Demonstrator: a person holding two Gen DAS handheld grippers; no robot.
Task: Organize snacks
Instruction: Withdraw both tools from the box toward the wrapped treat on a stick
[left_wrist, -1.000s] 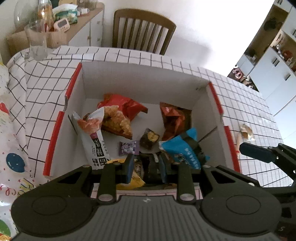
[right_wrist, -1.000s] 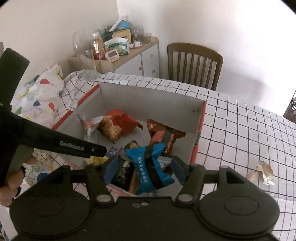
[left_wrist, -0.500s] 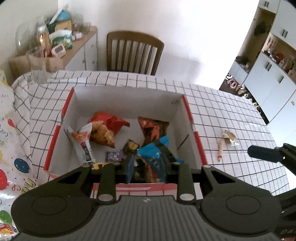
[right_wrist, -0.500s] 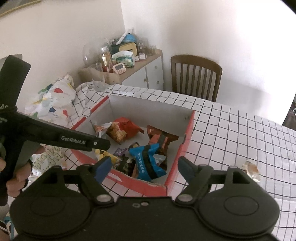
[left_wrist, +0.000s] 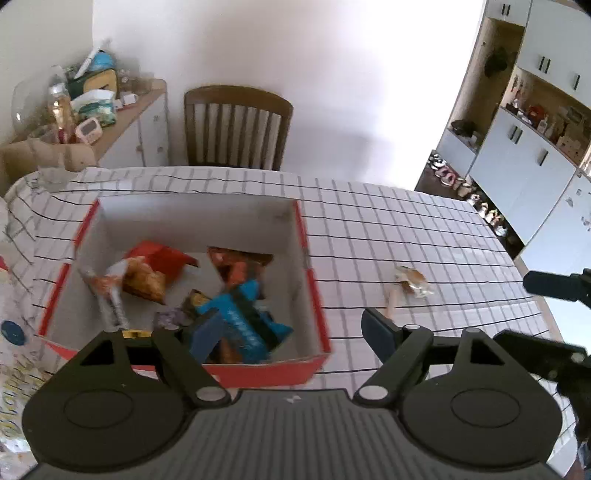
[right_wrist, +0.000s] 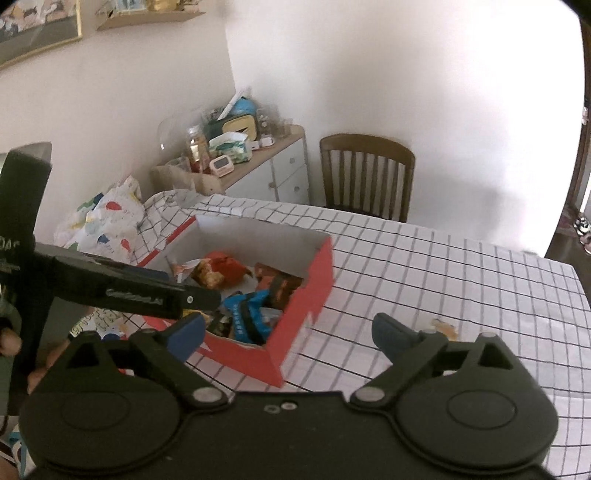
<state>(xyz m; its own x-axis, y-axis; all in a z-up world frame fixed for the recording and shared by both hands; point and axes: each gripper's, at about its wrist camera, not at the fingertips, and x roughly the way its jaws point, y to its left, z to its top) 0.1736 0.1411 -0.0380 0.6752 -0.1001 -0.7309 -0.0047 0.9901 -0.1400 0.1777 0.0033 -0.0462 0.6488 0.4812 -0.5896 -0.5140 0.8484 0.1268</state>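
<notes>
Most snacks already in box (left_wrist: 312, 295); one wrapped snack (left_wrist: 410, 282) left on bench (left_wrist: 424, 221); left gripper (left_wrist: 291, 332) & right gripper (right_wrist: 288, 330) both spread wide, holding nothing

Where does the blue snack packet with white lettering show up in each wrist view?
Left wrist: the blue snack packet lies in the near-right corner of the red-and-white cardboard box, behind the left finger.
Right wrist: the packet is left of centre, in the box's near end.
Shared landmark: brown wooden chair.
</notes>
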